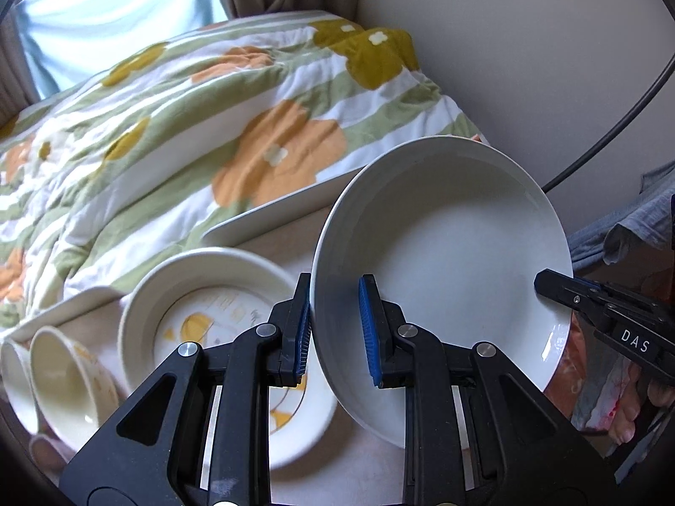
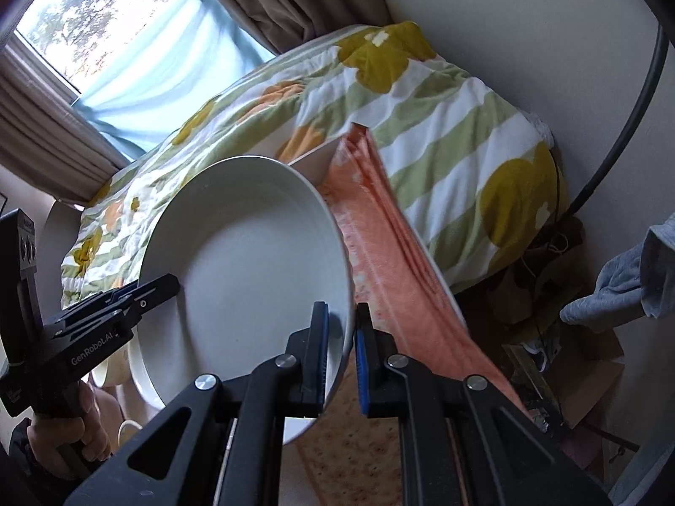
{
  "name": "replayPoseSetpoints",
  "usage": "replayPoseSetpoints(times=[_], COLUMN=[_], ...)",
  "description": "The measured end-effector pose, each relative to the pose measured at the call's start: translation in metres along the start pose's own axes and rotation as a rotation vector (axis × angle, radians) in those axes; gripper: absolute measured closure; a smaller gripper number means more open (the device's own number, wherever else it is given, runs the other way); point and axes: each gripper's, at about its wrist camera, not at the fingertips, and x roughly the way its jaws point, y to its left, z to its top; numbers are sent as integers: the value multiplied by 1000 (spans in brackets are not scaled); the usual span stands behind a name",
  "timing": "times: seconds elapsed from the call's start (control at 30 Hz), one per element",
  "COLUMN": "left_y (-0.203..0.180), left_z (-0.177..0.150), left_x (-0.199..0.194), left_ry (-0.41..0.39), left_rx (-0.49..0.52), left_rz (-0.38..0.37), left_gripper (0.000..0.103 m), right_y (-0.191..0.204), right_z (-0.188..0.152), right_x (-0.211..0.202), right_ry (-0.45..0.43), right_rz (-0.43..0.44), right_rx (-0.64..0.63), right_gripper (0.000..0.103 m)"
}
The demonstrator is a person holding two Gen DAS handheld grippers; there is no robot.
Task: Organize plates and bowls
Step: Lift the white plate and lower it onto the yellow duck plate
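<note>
Currently, item in hand: one plain white deep plate (image 1: 443, 261), tilted and clear of the table, gripped from two sides. Left gripper (image 1: 337, 329): jaws narrow, blue pads clamped across the plate's near rim, one pad outside the wall and one inside. Right gripper (image 2: 341, 358): jaws narrow, clamped on the opposite rim in the same fashion.

Step, as judged: transfer of the plate toward a stack. Likely destination is the patterned plate (image 1: 202, 320) lying flat on the table (image 1: 371, 476), just beside and below the carried piece. Next move calls for levelling the plate, centring it over the patterned one, lowering with both grips kept even, then releasing.

Containers and contents:
- White deep plate: empty.
- Patterned plate: empty, yellow motif showing.
- Two cream bowls (image 1: 71, 379), nested on their sides at the left edge: empty as far as visible.
- Long white tray (image 1: 270, 215), at the table's far edge against the flowered quilt (image 1: 190, 126): contents hidden.
</note>
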Motion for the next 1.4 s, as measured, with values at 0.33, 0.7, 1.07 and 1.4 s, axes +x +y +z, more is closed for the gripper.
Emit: replayPoseSetpoints(times=[0.33, 0.7, 1.07, 1.4], left_y=[44, 99, 126, 138], left_z=[-75, -190, -288, -312], left_x=[-79, -143, -145, -121], left_ry=[-65, -83, -32, -8], left_rx=[-97, -207, -275, -316], left_rz=[56, 112, 97, 81], left_gripper=[84, 84, 84, 84], right_y=[65, 138, 159, 168], right_z=[-47, -129, -207, -222], right_x=[-30, -36, -13, 8], right_ry=[2, 45, 125, 124], right_rz=[69, 127, 118, 83], right_rx=[-119, -227, -245, -308], right_gripper=[92, 92, 92, 92])
